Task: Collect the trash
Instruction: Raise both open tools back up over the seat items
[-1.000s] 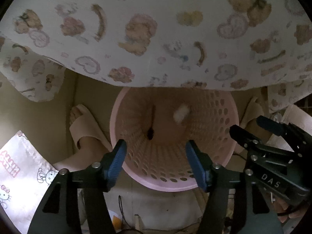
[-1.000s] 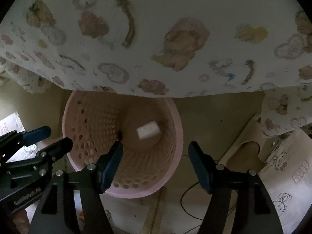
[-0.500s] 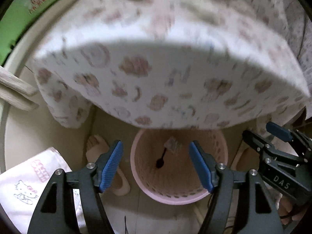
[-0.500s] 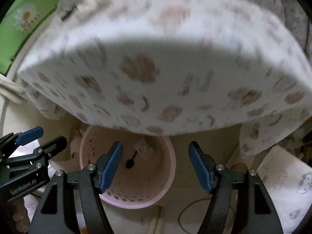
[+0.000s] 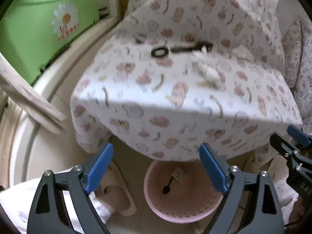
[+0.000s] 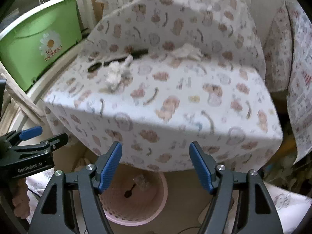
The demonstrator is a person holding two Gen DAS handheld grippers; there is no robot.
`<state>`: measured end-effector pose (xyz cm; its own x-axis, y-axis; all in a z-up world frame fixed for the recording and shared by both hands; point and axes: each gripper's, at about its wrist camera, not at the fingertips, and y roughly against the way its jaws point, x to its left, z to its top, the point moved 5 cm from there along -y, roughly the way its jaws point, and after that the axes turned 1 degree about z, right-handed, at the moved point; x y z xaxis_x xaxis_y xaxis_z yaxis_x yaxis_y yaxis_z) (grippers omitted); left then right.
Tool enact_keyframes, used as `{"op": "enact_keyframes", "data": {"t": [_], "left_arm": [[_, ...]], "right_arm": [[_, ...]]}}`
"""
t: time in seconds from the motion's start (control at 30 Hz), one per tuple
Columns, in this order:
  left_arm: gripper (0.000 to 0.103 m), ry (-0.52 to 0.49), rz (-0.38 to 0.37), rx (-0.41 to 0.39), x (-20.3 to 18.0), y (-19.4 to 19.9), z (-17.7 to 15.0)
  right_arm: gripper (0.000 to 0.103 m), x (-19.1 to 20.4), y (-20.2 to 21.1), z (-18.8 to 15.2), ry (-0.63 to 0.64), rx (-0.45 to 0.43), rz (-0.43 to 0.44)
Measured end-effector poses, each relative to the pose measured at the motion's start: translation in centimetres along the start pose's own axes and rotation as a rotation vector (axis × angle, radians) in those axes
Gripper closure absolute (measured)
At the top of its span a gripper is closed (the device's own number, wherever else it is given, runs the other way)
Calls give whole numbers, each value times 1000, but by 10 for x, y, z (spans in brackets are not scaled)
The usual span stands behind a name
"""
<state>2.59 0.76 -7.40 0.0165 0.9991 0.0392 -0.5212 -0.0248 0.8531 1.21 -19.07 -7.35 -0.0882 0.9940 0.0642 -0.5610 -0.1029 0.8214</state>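
Leftmost, well to the left of the table draped in a white cloth printed with pink and brown cartoon animals [image 5: 187, 105], stands a green plastic tub with a daisy sticker [image 5: 48, 29], with pale wooden slats [image 5: 29, 97] slanting below it. On the cloth's top, toward its far side, lies a dark spoon-like utensil with a ring-shaped end [image 5: 175, 49], and just right of its ring a crumpled white tissue wad [image 5: 206, 70] rests near the utensil's handle; the right wrist view shows a second, flatter white crumpled tissue [image 6: 187, 52] further right on the same cloth. Below the table's near edge, on the beige floor, sits a round pink perforated plastic basket [image 5: 175, 214], holding a small black spoon [image 5: 168, 185] and a scrap of crumpled wrapper [image 5: 179, 174] at its bottom. A beige slipper [image 5: 119, 191] lies just left of the basket. The left gripper [image 5: 156, 171] hangs above the basket, its blue-padded jaws opening wider with nothing between them. The right gripper [image 6: 156, 167] hovers beside it, jaws spread wide and also empty.
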Motion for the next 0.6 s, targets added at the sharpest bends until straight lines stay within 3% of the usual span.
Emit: {"op": "enact_keyframes", "data": {"t": [0.6], "left_arm": [[2, -27, 12, -144, 14, 44, 138]], "right_arm": [[25, -21, 58, 125, 130, -207, -37]]}}
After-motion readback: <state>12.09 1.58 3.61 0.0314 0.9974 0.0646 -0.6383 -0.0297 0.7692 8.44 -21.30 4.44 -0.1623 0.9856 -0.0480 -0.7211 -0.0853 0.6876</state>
